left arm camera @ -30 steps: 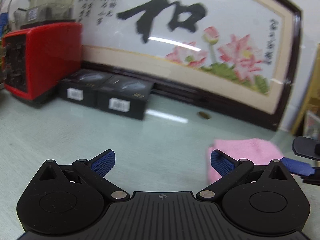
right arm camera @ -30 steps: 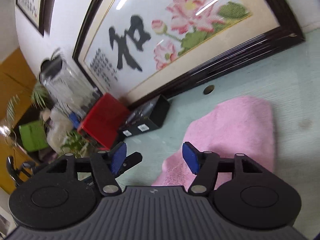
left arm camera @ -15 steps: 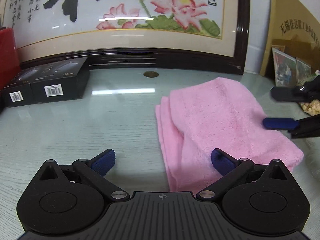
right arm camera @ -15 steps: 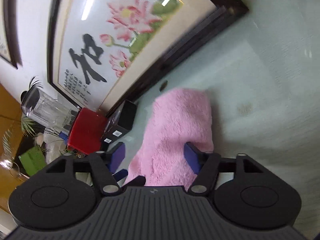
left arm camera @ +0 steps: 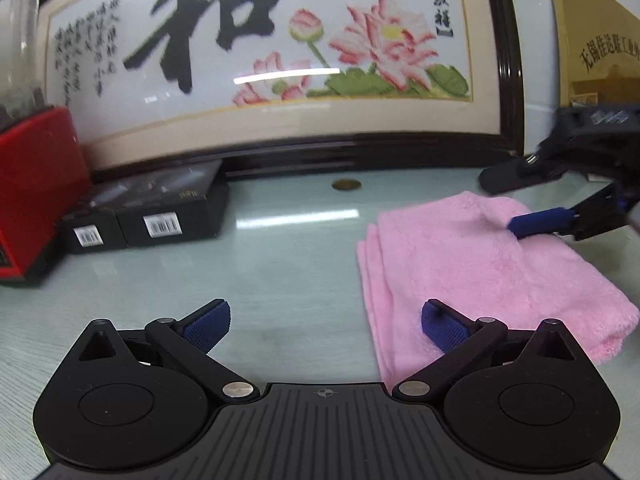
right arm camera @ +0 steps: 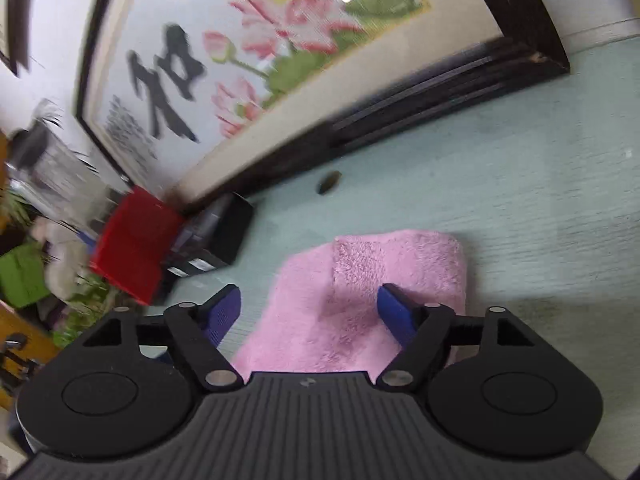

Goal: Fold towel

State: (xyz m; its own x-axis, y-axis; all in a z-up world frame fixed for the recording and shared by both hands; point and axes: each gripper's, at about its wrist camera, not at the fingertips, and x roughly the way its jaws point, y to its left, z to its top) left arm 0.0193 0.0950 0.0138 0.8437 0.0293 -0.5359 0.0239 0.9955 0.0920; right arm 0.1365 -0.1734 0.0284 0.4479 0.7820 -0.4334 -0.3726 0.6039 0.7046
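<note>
A pink towel (left arm camera: 480, 268) lies folded in layers on the pale green glass table (left arm camera: 288, 264), right of centre in the left wrist view. My left gripper (left arm camera: 324, 318) is open; its right pad hangs over the towel's near left edge, and nothing is between the pads. My right gripper (left arm camera: 520, 200) reaches in from the right, one blue pad low over the towel's far corner. In the right wrist view the towel (right arm camera: 360, 300) fills the space under my right gripper (right arm camera: 308, 304). Its jaws are opening and the pads do not press on the cloth.
A large framed lotus picture (left arm camera: 280, 60) leans against the wall at the back. Two black boxes (left arm camera: 148, 216) and a red appliance (left arm camera: 36, 184) stand at the left. A small brown coin (left arm camera: 346, 185) lies near the frame. A gold plaque (left arm camera: 600, 40) stands at the right.
The right gripper's jaws have spread wider and it has come in over the towel. The left gripper has rolled level, bringing the whole towel into its view.
</note>
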